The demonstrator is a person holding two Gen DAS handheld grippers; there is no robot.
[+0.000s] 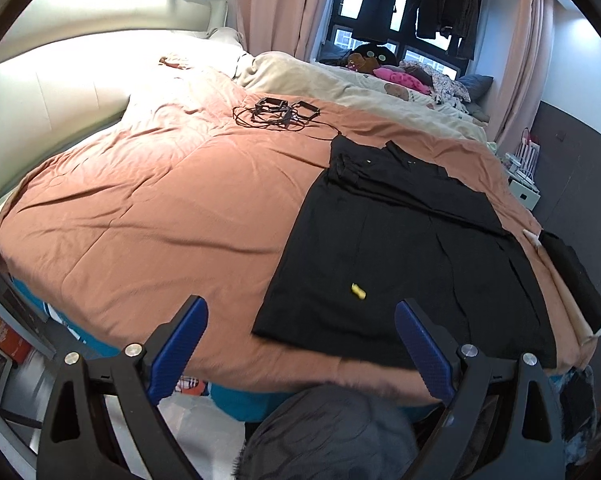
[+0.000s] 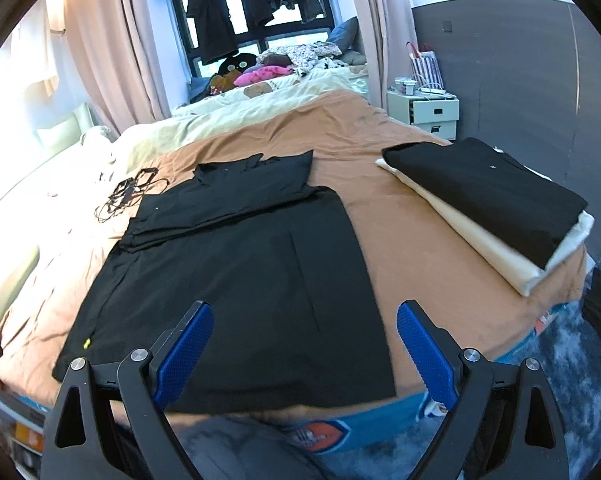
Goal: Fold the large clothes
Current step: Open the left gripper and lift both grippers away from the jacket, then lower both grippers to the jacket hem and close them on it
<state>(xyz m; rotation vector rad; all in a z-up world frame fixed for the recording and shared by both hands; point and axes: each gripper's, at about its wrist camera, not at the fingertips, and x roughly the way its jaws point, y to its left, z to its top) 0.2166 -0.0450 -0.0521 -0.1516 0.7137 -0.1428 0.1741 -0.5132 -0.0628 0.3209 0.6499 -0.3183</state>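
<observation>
Nearest the lens in the left wrist view was the left gripper (image 1: 300, 344), its blue-padded fingers (image 1: 176, 354) spread wide with nothing between them, held above the near edge of the bed. The right gripper (image 2: 304, 348) stood the same way in its own view, jaws wide apart and empty, poised over the near hem of the black garment (image 2: 236, 280). That garment (image 1: 400, 256) lay spread flat on the salmon-brown duvet (image 1: 148, 208), toward the right half of the bed as the left camera saw it, with its upper part folded over itself into layered bands near the collar end. A small yellow tag (image 1: 358, 291) sat on the cloth close to the near hem; in the right wrist view the same tag (image 2: 87, 344) showed at the garment's near left corner. Beyond the garment, a tangle of black cable and small frames (image 1: 278, 114) rested on the duvet. To the right, well apart from the spread garment, a folded black piece (image 2: 488, 196) lay on top of a folded cream piece (image 2: 440, 216) near the bed's corner. Behind the bed stood a white bedside cabinet (image 2: 424, 112), pink curtains (image 2: 112, 52), and dark clothes hanging at the window (image 2: 208, 12).
</observation>
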